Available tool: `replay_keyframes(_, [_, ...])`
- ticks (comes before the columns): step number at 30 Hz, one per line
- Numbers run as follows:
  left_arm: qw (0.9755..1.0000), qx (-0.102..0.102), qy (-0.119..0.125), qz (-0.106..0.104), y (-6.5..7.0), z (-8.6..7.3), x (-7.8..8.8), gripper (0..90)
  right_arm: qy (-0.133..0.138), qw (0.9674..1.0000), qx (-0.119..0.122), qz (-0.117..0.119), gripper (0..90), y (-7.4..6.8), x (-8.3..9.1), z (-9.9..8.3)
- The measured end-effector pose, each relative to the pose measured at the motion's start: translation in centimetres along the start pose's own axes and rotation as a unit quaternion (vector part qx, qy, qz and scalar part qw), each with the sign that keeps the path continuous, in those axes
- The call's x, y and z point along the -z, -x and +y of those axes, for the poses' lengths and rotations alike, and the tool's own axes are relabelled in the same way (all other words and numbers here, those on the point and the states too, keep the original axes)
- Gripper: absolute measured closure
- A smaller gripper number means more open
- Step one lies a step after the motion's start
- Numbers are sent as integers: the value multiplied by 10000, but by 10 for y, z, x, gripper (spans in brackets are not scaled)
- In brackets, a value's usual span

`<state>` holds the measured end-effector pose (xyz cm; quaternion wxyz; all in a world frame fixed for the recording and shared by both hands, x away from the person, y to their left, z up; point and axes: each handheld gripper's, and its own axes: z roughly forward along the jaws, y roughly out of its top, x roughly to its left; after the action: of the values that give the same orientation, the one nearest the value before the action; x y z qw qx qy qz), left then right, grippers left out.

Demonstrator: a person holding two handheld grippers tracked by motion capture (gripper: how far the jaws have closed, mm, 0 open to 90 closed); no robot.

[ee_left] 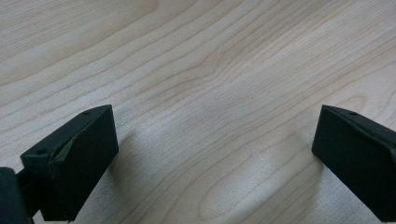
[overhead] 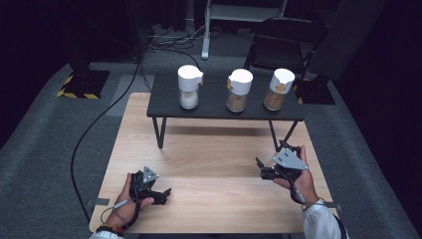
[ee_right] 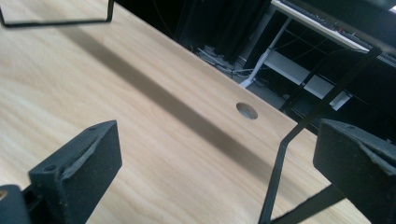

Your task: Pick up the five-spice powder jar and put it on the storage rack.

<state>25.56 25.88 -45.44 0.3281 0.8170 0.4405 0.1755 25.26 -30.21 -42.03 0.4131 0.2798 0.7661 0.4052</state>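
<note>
Three white-capped glass jars stand in a row on the small dark raised shelf (overhead: 224, 112) at the far side: left jar (overhead: 189, 87), middle jar (overhead: 239, 89), right jar (overhead: 279, 88). All untouched, well apart from both tools. Left hand-held gripper (overhead: 161, 195) rests low over the light wooden table (overhead: 209, 154), jaws spread wide, empty. Right hand-held gripper (overhead: 266, 172) likewise wide open, empty. Risk: jars are tall and narrow; a sideways nudge on approach could topple one into its neighbour, or a jaw could catch the shelf's thin legs.

left gripper (overhead: 166, 192): black, topped by a grey three-cornered plate, thin cable trailing
right gripper (overhead: 260, 168): black, grey plate with small holes
jaws: black blocks, screw holes seen
sleeve (overhead: 322, 223): white
bracelet (overhead: 110, 230): dark beads
</note>
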Motion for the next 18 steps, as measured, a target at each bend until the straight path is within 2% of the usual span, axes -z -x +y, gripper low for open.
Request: replay_keyframes(18, [10000,0,2,0,0,0,0,1,-534,9983,210,107,7,-15,-1,-27])
